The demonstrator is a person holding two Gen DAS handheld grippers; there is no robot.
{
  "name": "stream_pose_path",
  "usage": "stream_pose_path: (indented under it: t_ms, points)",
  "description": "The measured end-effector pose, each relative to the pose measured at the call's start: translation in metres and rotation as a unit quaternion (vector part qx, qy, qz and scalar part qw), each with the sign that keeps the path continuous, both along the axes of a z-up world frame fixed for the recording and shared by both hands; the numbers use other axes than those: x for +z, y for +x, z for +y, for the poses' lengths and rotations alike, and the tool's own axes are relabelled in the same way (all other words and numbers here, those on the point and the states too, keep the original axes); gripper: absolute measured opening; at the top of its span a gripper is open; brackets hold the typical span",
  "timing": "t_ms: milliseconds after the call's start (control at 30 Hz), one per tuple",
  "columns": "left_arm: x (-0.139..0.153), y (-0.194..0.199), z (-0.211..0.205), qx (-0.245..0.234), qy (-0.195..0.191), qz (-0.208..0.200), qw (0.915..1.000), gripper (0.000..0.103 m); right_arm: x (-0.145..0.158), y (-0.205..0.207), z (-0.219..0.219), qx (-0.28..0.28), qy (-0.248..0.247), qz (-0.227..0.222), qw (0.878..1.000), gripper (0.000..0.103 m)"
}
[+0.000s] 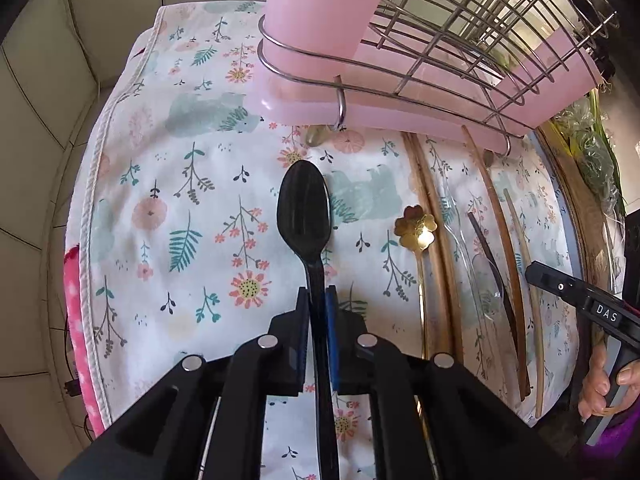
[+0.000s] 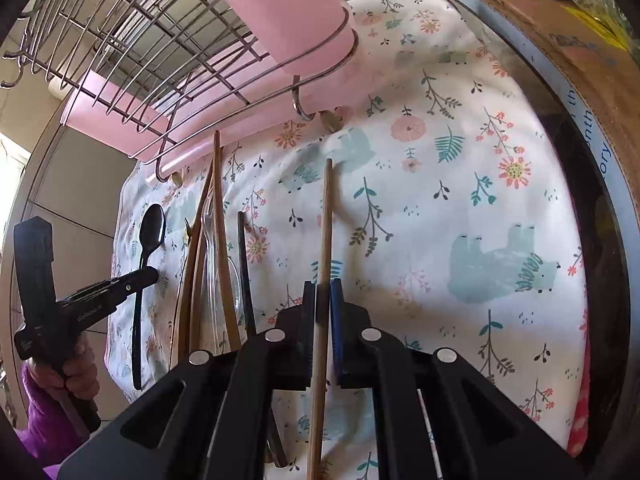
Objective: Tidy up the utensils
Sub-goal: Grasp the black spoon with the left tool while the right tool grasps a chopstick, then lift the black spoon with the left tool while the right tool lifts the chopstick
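Two utensils gripped lengthwise: black spoon (image 1: pixel 304 208) bowl forward, chopstick (image 2: pixel 325 240) likewise.

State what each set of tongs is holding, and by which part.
Left tongs: the black spoon, gripped on its handle just below the bowl. Right tongs: a wooden chopstick, gripped around mid-length.

My own fingers hide the black spoon's (image 1: pixel 304 208) handle below the pads; the wooden chopstick's (image 2: pixel 326 232) lower length likewise passes behind my right fingers. The wire rack (image 1: pixel 480 32) and pink cup (image 1: pixel 320 4) are cut off at the top edge; lettering on the cardboard box (image 2: pixel 592 92) is too cropped to read.
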State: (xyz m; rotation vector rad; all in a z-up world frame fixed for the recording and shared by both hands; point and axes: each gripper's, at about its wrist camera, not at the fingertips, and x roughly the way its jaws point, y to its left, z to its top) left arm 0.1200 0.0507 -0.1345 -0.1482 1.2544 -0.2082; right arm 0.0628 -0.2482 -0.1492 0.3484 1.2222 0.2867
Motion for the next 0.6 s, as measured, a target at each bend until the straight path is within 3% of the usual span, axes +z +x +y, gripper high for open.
stream_pose_path:
  t_ms: [133,167,500,600]
  points:
    - [0.001,0.009,0.002,-0.018,-0.003,0.02,0.9996,0.012,0.006,0.008,0.005,0.018,-0.016,-0.002,1.0,0.032]
    - [0.001,0.011,0.003,-0.02,-0.004,0.025,0.9995,0.013,0.007,0.01,0.005,0.022,-0.022,-0.002,1.0,0.033]
    - [-0.001,0.026,-0.007,-0.03,0.023,0.049,0.9981,0.013,0.003,0.035,0.024,0.049,-0.074,-0.003,0.996,0.032]
    - [-0.003,0.028,-0.015,-0.026,0.029,0.052,0.9979,0.013,0.002,0.035,0.03,0.052,-0.099,-0.013,0.994,0.016]
